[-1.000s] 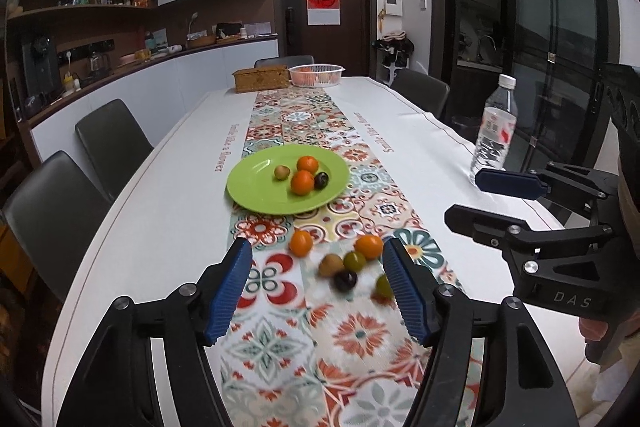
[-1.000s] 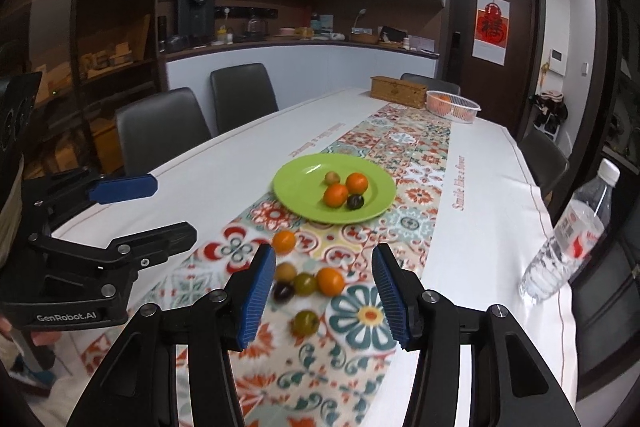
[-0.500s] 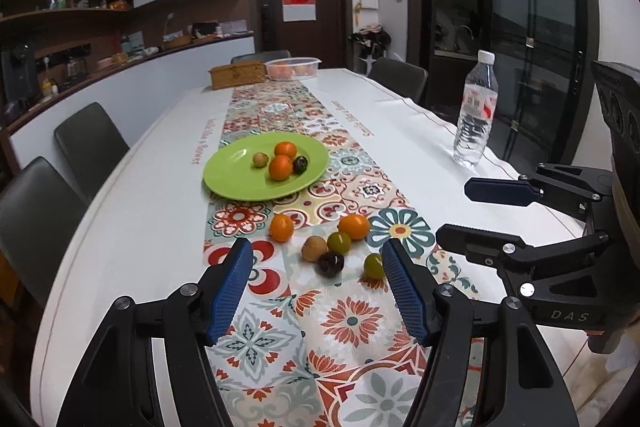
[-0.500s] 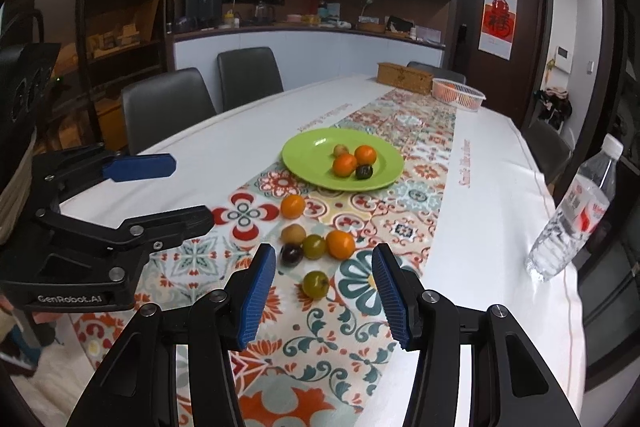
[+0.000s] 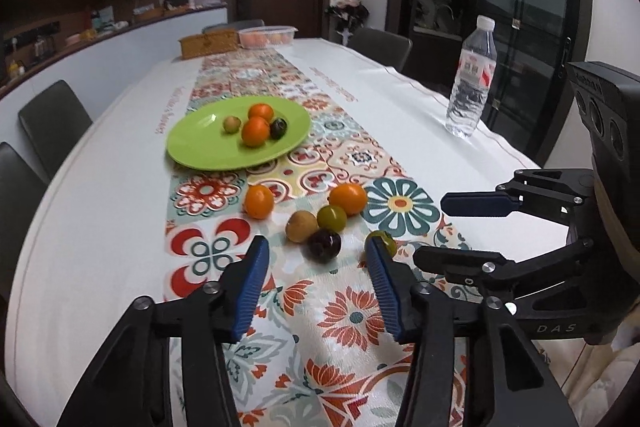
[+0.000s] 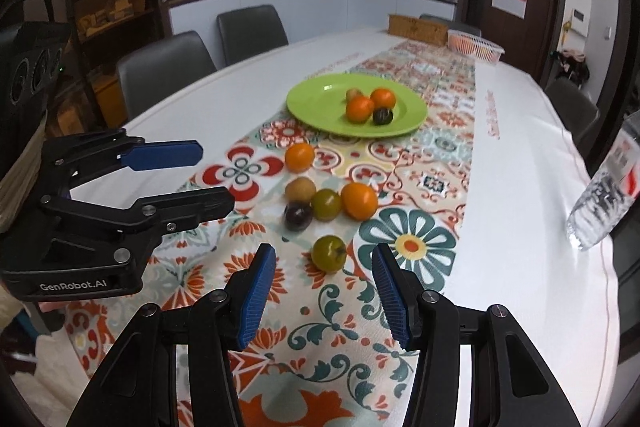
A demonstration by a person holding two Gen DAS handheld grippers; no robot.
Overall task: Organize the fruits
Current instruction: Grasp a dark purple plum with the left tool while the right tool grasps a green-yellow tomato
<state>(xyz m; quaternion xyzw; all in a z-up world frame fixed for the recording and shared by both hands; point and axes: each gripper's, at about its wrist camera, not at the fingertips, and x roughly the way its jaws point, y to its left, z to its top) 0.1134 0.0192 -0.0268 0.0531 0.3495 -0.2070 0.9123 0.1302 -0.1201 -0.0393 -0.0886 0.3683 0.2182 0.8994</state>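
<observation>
A long desk with a white cloth carries a patterned runner down its middle. On the runner a green plate holds four fruits: two oranges, a small tan fruit and a dark one.

Six more fruits lie loose on the runner, nearer than the plate. From the left wrist view, a lone orange sits at 11 o'clock of the group. A second orange is at 1 o'clock, touching a green fruit. A tan fruit lies just beside the green one, and a dark plum rests in front of both. Another green fruit lies apart from the cluster, at 5 o'clock.

The left gripper hangs above the runner. Its jaws have just been closing, yet they are released with nothing between the pads; the plum lies on the cloth beyond the tips. The right gripper is beside it, jaws also released and holding nothing, and the separate green fruit lies on the runner just past its tips, touching neither pad.

A water bottle stands on the white cloth at 2 o'clock of the plate, well apart. At the far end of the desk are a wicker box and a basket of orange fruit.
</observation>
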